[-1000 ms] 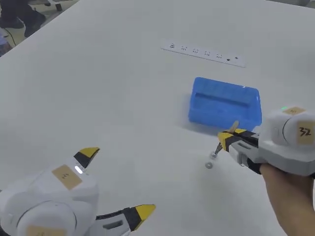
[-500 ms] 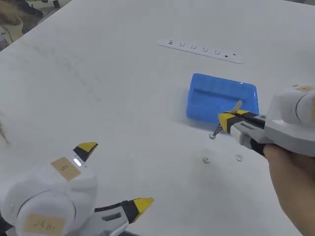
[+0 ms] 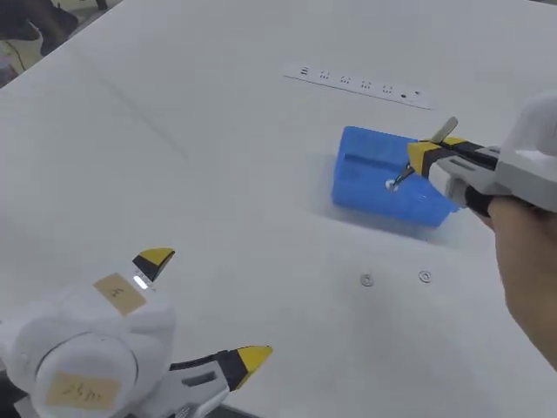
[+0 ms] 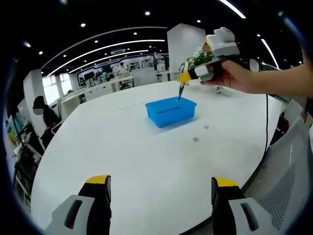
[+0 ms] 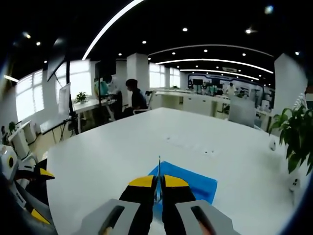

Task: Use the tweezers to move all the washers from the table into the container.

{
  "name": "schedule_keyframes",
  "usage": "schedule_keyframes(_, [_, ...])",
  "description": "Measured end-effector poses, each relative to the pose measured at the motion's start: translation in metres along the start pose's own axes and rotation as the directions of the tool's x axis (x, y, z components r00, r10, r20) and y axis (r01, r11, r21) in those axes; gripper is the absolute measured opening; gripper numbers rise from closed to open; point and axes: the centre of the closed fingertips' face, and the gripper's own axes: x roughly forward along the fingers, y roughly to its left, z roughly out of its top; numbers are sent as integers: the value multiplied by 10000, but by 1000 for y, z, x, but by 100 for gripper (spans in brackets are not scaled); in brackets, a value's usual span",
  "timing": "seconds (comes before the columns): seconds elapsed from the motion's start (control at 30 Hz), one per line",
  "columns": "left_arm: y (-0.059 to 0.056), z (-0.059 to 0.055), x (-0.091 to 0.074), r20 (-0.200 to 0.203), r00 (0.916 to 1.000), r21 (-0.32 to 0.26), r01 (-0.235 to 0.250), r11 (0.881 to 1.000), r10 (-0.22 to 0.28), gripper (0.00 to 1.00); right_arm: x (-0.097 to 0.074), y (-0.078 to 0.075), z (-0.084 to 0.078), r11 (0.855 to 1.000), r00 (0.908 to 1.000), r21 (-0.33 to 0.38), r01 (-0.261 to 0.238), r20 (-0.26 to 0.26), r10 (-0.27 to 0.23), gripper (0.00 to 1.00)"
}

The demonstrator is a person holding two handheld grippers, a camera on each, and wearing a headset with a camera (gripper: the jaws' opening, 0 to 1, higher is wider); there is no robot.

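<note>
Two washers (image 3: 366,279) (image 3: 425,277) lie side by side but apart on the white worktop (image 3: 218,157), near the blue container (image 3: 370,178) on the side closer to the person. The right gripper (image 3: 420,157) is clenched on the tweezers (image 3: 400,178), its jaws nearly together, and the tweezer tips hang over the container's inside. A small bright speck sits at the tips, too small to tell for certain. The left gripper (image 3: 204,306) hovers low and well apart from the container, its jaws wide and holding nothing. A power strip (image 3: 361,87) lies beyond the container.
</note>
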Motion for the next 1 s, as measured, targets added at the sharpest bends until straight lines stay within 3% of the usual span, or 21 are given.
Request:
schedule_keyframes(0.2, [0, -2, -1, -29, 10000, -7, 8, 10000, -8, 86, 13, -8, 2, 9997, 9997, -60, 229, 78, -228, 1])
schedule_keyframes(0.3, [-1, -3, -2, -62, 10000, 6, 57, 10000, -57, 85, 29, -14, -8, 9997, 9995, 0, 241, -211, -241, 1])
schedule_keyframes(0.6, [-1, -1, -2, 25, 10000, -96, 82, 9999, -82, 86, 47, -10, -34, 9998, 9961, 83, 199, -856, -191, 1])
schedule_keyframes(1.0, [1, 3, 1, -32, 10000, -54, 36, 10000, -36, 85, 56, -16, -55, 9992, 9895, 168, 369, -1406, -342, 1])
